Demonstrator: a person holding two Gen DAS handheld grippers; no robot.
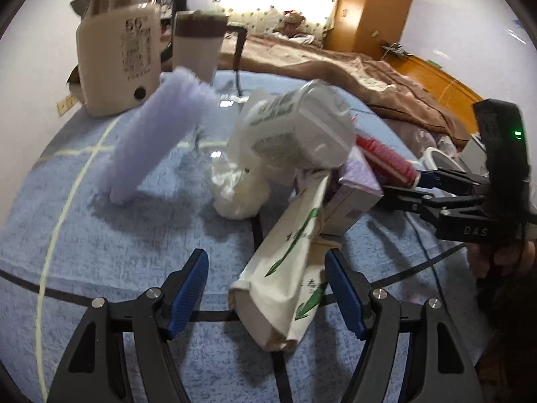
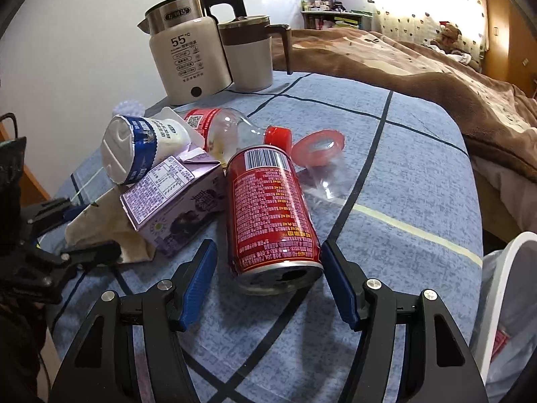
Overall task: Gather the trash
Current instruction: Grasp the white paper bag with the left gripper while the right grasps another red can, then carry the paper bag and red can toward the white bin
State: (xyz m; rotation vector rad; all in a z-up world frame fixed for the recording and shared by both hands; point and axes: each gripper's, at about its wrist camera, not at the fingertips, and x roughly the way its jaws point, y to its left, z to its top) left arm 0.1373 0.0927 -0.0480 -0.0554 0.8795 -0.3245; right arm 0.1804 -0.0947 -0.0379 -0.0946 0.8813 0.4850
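A pile of trash lies on the blue cloth table (image 2: pixel 402 154). In the right wrist view my right gripper (image 2: pixel 268 278) is open, its blue pads on either side of a red can (image 2: pixel 272 208) lying on its side. Beside the can are a purple carton (image 2: pixel 174 201), a white-and-blue cup (image 2: pixel 137 147), a clear bottle with a red cap (image 2: pixel 231 131) and a red tape roll (image 2: pixel 317 147). In the left wrist view my left gripper (image 1: pixel 266 288) is open around a cream paper bag with green print (image 1: pixel 288 268). A white plastic container (image 1: pixel 298 131) and the carton (image 1: pixel 355 188) lie behind it.
A cream kettle (image 2: pixel 188 57) and a brown-lidded mug (image 2: pixel 250 53) stand at the table's far side. A lilac fuzzy roll (image 1: pixel 157 137) leans on the cloth. A white bin with a liner (image 2: pixel 503 302) is at the right. A bed with a brown blanket (image 2: pixel 419 67) lies beyond.
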